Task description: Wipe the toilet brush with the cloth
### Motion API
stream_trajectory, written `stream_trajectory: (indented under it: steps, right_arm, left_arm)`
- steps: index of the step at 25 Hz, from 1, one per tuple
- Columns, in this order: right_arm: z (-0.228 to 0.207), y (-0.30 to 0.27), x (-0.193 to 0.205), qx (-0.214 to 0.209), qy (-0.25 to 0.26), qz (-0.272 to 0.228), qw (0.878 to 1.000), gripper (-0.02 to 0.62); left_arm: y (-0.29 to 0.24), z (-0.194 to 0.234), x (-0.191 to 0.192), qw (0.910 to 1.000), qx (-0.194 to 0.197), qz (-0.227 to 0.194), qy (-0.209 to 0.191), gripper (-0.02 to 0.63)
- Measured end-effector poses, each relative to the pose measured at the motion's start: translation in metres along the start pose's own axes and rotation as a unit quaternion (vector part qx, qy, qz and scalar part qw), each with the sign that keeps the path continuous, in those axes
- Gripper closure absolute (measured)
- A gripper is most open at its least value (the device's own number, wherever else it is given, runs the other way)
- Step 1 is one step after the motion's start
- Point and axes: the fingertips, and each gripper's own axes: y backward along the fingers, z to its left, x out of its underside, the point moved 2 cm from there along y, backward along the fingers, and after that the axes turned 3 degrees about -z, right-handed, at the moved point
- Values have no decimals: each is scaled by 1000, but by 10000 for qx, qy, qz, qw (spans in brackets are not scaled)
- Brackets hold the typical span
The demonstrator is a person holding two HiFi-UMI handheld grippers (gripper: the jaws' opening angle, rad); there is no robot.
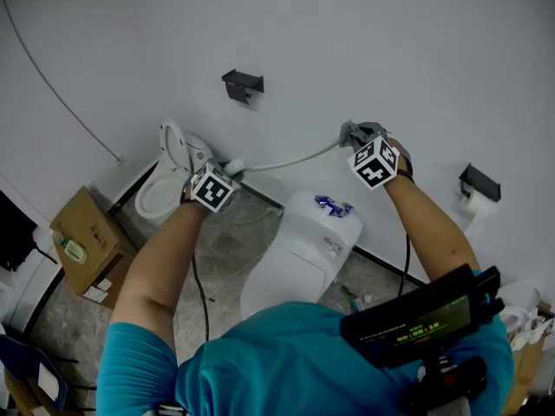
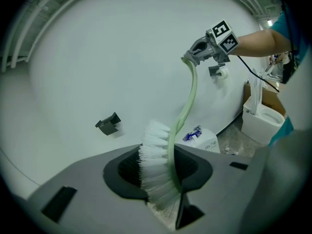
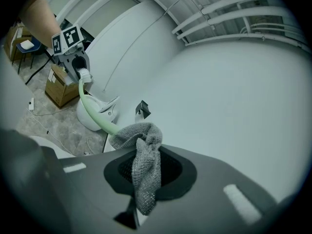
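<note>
Toilet brush, one only, hangs in the air between the two grippers, its pale green handle curving across in front of the white wall and above the tank of the middle toilet. The left gripper has its fingers pinched on the white bristle head. The right gripper has its fingers pressed on the single grey cloth, which is bunched round the far end of the handle and hangs down between them.

The head view shows two white toilets: the middle one, with a blue wrapper on its tank, and another toilet at the left against the wall. Two dark brackets are fixed to the wall, the right one above a paper roll. One cardboard box stands on the floor at the left. The wall is close behind the brush. Open air lies along the handle between the grippers, and cables trail over the floor below.
</note>
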Motion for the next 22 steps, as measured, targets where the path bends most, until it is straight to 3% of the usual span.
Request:
stream_trajectory:
  steps: [9,11,13,15,17,20,22]
  right_arm:
    - [-34,0,11,264,221,200,9992,566]
    - [-44,2,13,320,-141,146,9993,566]
    - [-54,3,19,290,-1198,-7,9924,566]
    - [-46,0,32,45,-2458,-140,9692,566]
    - [-9,-6,37,-556,-3281,-254,9427,566]
    - [68,-8,15,-1793,-3902,-601,9011,566]
    - [110,-8,-8,-2377,-4071,-810,8782,566]
  left_arm:
    - [4,-9,4,9999,113,15,-99,459]
    - [4,-10,5,9999,139,-24,-72,459]
    - [3,-7,8,9998,154,-35,144,459]
    - [4,-4,15,9983,188,2,545,459]
    - [6,-3,10,9959,280,-112,853,459]
    - [8,-6,-6,9930,404,-247,1082,459]
    - [5,-11,-17,9908,530,-340,1194,459]
